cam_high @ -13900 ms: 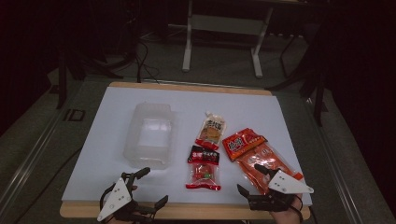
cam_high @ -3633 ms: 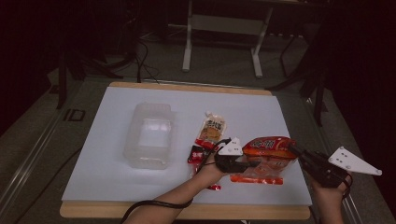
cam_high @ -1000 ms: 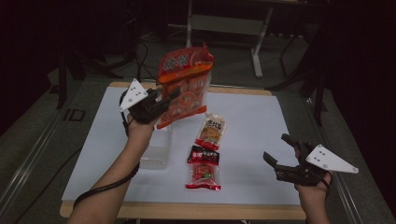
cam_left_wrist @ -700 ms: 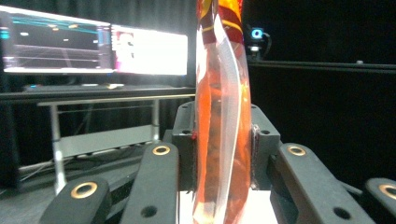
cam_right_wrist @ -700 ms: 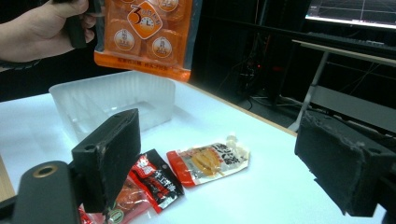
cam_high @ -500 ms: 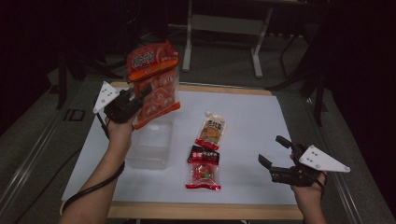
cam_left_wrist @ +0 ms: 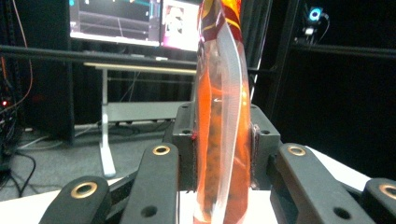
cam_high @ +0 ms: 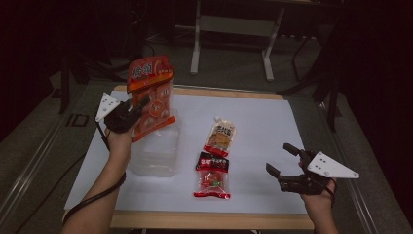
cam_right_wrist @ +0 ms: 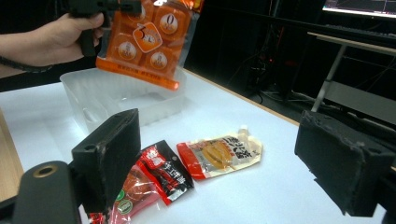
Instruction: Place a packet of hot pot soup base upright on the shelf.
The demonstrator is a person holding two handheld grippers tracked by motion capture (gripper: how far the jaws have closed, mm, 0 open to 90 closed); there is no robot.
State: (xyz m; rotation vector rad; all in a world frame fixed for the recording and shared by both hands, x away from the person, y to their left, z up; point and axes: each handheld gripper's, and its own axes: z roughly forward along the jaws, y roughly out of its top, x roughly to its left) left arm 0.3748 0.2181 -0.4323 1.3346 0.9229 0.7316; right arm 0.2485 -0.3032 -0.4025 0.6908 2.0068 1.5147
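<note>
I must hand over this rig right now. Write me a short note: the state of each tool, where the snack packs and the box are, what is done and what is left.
Left tool: shut on the orange snack bag, held upright just above the clear plastic box, not yet inside.
Right tool: open, holding nothing, hovering over the near right part of the white table.
On the table, right of the box: the tan snack pouch and, nearer the person, the red and black snack pack.
Done: the orange bag is lifted to the box.
Left, as it seems: lower and release it, then pack the other two.
</note>
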